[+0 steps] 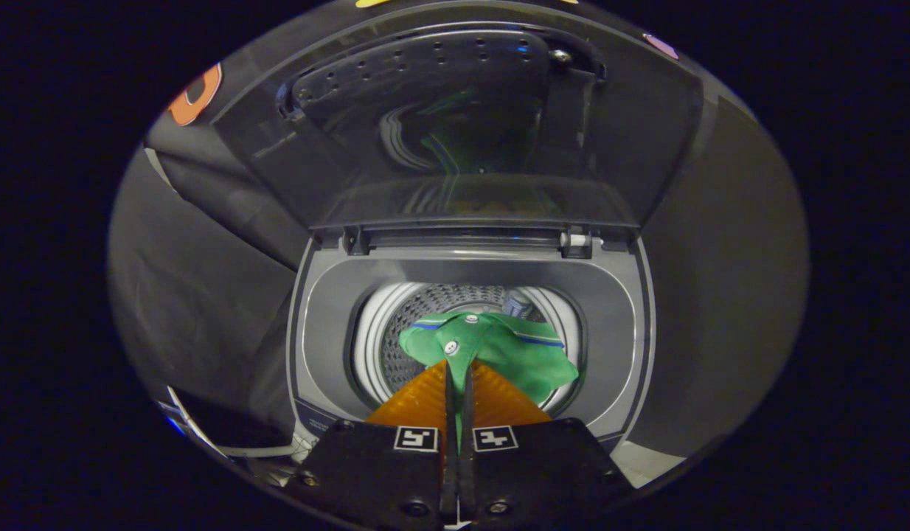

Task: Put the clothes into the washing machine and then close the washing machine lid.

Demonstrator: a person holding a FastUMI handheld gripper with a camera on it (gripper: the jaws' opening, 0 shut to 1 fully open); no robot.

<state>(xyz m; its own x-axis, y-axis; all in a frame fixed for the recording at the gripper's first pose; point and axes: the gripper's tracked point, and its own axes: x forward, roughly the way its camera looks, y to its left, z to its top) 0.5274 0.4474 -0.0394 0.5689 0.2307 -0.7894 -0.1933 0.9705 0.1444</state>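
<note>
Tool (pixel 456 372) of mine is clenched on a green buttoned shirt (pixel 499 346), which hangs over the mouth of the washing machine's drum (pixel 425 310). Its lid (pixel 455 125) stands raised behind that drum. I should go lower into the drum before letting go, so no cloth drapes its rim

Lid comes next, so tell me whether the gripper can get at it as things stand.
Probably not yet. The gripper is shut on the green shirt over the drum. The raised lid stands beyond with open space between, so dropping the shirt should free it.
</note>
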